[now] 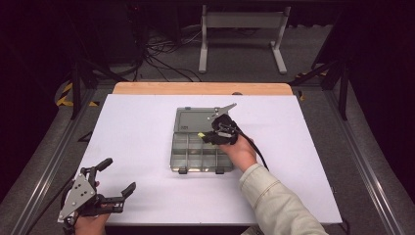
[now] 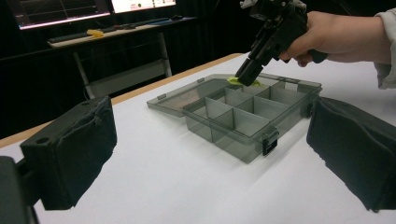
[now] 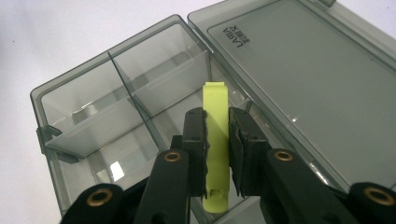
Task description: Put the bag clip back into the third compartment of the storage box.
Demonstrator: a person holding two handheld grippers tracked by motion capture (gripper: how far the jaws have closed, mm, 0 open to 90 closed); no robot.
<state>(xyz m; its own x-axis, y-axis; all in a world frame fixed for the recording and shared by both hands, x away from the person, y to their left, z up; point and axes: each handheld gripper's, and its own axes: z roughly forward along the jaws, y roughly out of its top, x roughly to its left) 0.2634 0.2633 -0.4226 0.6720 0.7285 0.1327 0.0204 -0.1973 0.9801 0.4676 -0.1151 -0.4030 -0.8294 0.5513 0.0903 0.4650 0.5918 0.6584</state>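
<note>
A: Nearest the high camera, at about seven o'clock on the table, sits the left gripper (image 1: 117, 177). How do its jaws stand?

B: Spread wide, with nothing between them. In the left gripper view the two black padded jaws stand far apart at the picture's edges, bare white table (image 2: 154, 186) between them. A grey three-cornered plate rides on top, and a hand holds it at the near edge.

A: And the right gripper (image 1: 208, 138)?

B: Up near the table's middle, held by a hand with a pale sleeve (image 1: 274, 200) coming in from five o'clock. Its jaws are nearly together, pinched on a flat yellow-green clip (image 3: 216, 140). In the right gripper view the pads press its two long sides, and its rounded end sticks out past the fingertips toward twelve o'clock.

A: Where is the clip relative to the box?

B: Over the clear grey compartment box (image 1: 195, 154), at the back row of compartments close to the hinge. Whether it touches the box I cannot tell. The lid (image 3: 317, 88) lies flat open behind, toward twelve o'clock from the tray, with small raised lettering on it.

A: The surface and the room?

B: A white tabletop with a wooden strip (image 1: 203, 88) along its far edge. Beyond, a dark room: a grey floor, tangled black cables (image 1: 161, 58) at eleven o'clock, a white stand (image 1: 242, 22) at twelve.
</note>
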